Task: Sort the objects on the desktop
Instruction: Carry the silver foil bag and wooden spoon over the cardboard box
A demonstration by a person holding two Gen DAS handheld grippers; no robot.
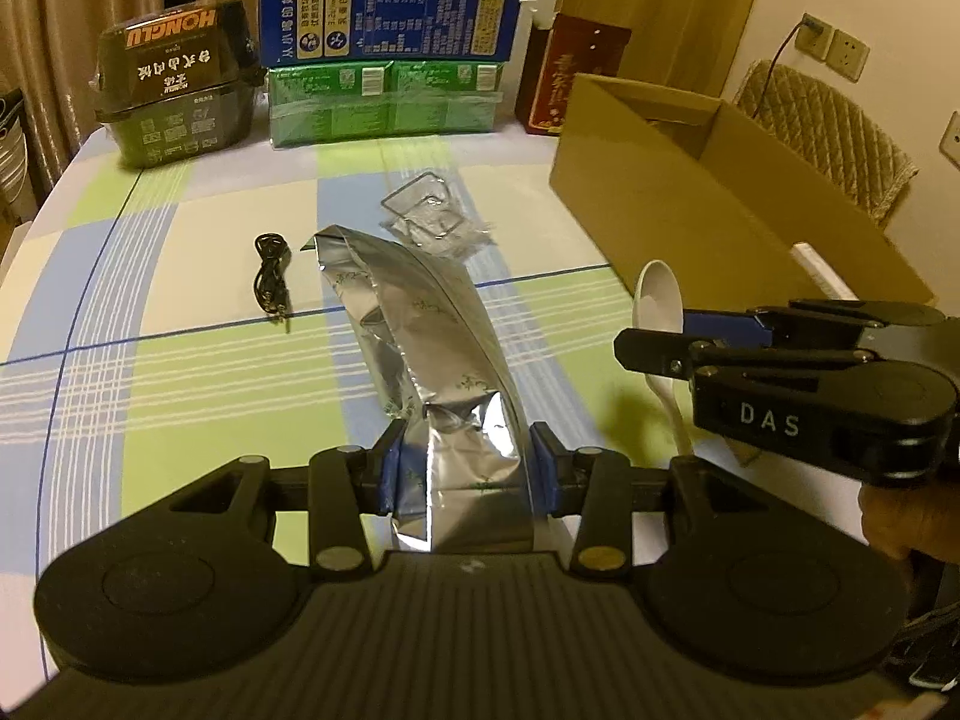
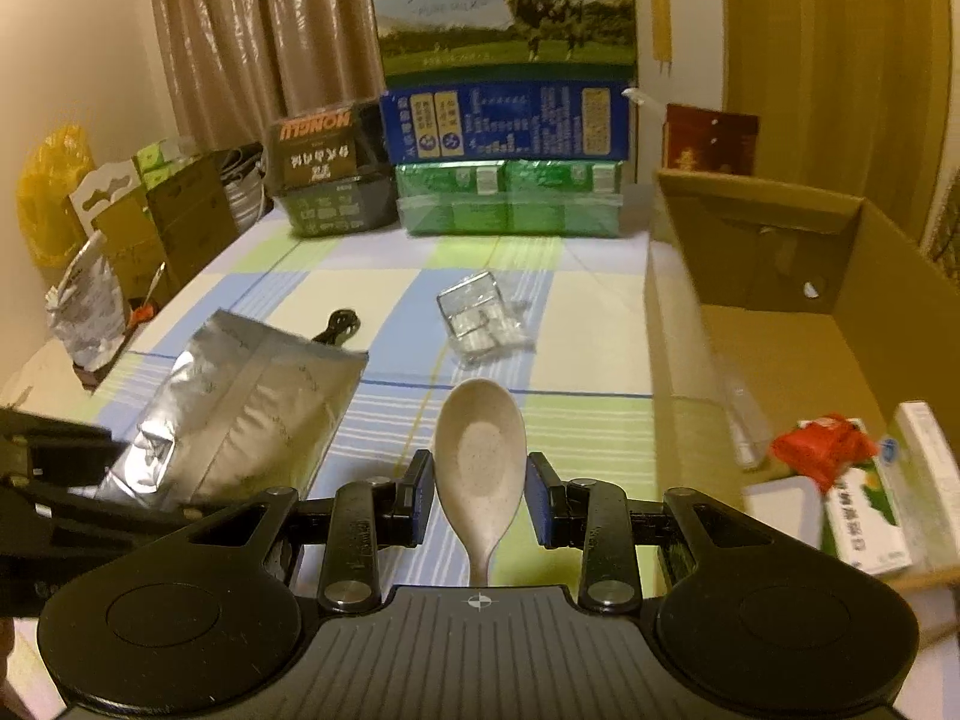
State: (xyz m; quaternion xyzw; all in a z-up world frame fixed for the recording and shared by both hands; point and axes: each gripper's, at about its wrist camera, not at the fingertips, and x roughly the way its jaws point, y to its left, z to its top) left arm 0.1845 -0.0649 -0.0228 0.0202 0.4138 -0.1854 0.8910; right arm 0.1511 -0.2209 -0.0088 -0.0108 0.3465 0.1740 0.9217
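Nearest us, left gripper [image 1: 462,468] clamps the foil bag [image 1: 420,324]; right gripper [image 2: 480,498] grips the spoon [image 2: 480,450] above the table [image 1: 180,372]. Cable [image 1: 271,276], clear packet [image 1: 435,219] lie ahead; carton [image 2: 780,252] contents blur.

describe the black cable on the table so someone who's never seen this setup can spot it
Start at the checked tablecloth in front of the stacked milk cartons. Near its middle, in the left wrist view, the black cable lies just left of the silver foil pouch held by the left hand-held gripper. It is the only thin, dark, coiled thing there; the clear plastic packet nearby is see-through.
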